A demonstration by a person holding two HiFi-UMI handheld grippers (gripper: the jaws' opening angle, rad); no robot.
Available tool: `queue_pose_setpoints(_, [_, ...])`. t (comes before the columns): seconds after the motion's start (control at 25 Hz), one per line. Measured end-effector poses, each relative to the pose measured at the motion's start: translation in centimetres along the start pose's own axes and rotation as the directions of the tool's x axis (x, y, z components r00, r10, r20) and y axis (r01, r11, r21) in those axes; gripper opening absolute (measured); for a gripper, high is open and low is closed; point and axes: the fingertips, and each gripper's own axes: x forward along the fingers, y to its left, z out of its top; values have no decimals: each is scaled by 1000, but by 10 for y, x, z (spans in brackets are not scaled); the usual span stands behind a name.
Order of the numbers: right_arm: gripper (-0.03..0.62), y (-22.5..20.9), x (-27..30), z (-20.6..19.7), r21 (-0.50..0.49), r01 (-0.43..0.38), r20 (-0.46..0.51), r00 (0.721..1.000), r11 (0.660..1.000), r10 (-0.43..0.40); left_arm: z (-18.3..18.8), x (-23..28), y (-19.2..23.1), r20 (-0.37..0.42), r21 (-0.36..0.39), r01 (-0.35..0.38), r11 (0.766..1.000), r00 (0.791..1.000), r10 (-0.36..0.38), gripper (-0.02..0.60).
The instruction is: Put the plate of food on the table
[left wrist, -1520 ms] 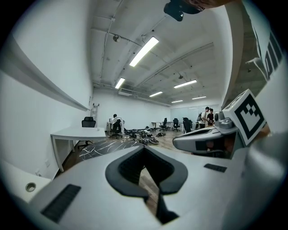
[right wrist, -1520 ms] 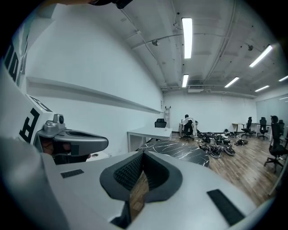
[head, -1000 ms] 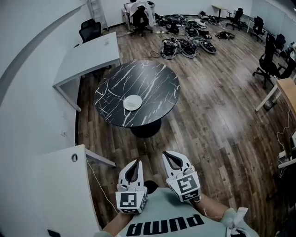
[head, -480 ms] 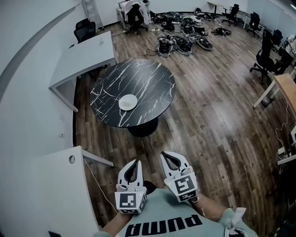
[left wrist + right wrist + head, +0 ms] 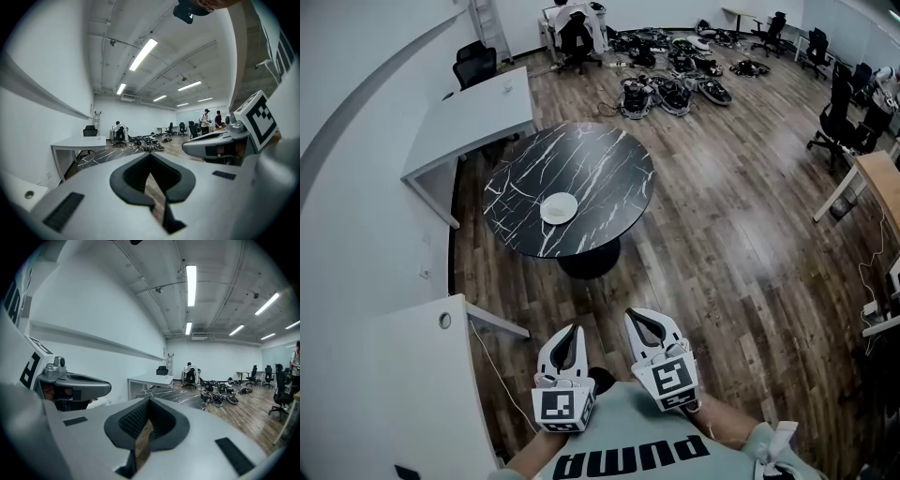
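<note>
With the left gripper (image 5: 573, 330) and right gripper (image 5: 639, 317) both closed and empty, the plate (image 5: 559, 208) sits well ahead of them on the round table (image 5: 609, 159), so placing seems done and no further grasp looks needed.

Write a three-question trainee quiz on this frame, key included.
1. True or false: the white plate lies on the round black marble table.
2. Pick one: the left gripper and the right gripper are A) both empty, fingers shut; B) both gripping the plate; C) one wide open, one shut.
3. Fill in: the table stands on a ___ floor.
Key: 1 true; 2 A; 3 wooden.
</note>
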Motion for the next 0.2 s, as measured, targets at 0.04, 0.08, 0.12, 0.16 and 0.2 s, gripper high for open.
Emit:
queue_pose_setpoints(0.04, [8,-1,-2,0,1,2,-1,1000,1000,-2,1,0,-2,1,0,3,1000,1000,-3,8])
queue_pose_setpoints(0.08, [8,-2,-4,-1,2,4,-2,1000,1000,-4,1,-1,-4,1,1,5,1000,1000,-5,8])
queue_pose_setpoints(0.12, [8,-2,-5,-2,4,5,-4,1000,1000,-5,1,-1,-6,0,1,7,1000,1000,-7,8])
queue_pose_setpoints(0.16, [8,-2,-7,-2,6,6,-5,1000,1000,-6,0,-2,-7,-2,1,8,1000,1000,-8,8])
queue_pose_setpoints(0.2, [8,-2,-9,-3,8,7,-6,1000,1000,-7,0,-3,-8,-3,0,9,1000,1000,-9,8])
